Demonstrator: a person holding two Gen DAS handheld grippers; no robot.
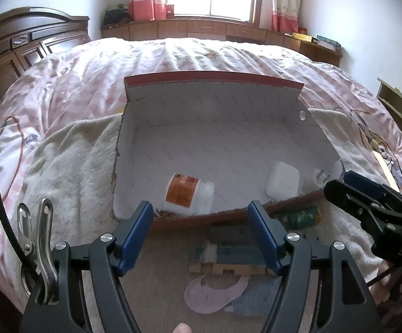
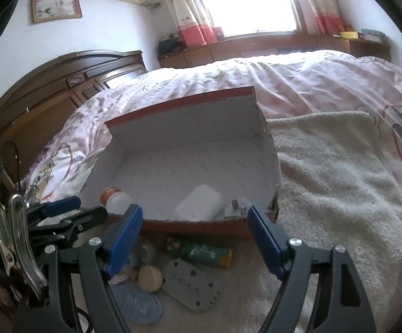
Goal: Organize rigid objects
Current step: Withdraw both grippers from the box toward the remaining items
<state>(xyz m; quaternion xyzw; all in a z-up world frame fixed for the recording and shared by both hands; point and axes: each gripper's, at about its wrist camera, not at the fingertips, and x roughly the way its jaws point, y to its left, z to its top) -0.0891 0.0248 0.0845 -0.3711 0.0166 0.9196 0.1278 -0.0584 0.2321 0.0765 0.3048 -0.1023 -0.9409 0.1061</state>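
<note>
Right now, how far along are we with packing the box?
Done: the open box already holds a white bottle with an orange label, a white rectangular container and a small clear item at its right end. In hand: nothing; the left claw and right claw are both open. Left: the green tube, round tan cap and perforated grey plate lie outside.

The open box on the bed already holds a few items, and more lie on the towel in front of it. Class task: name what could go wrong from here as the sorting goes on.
1. The box sits on soft bedding; pressing its low front wall might tip it.
2. The bottle lies on its side inside and may roll when something lands nearby.
3. The green tube, round cap and perforated plate lie close together, so either open claw may knock a neighbour.
</note>
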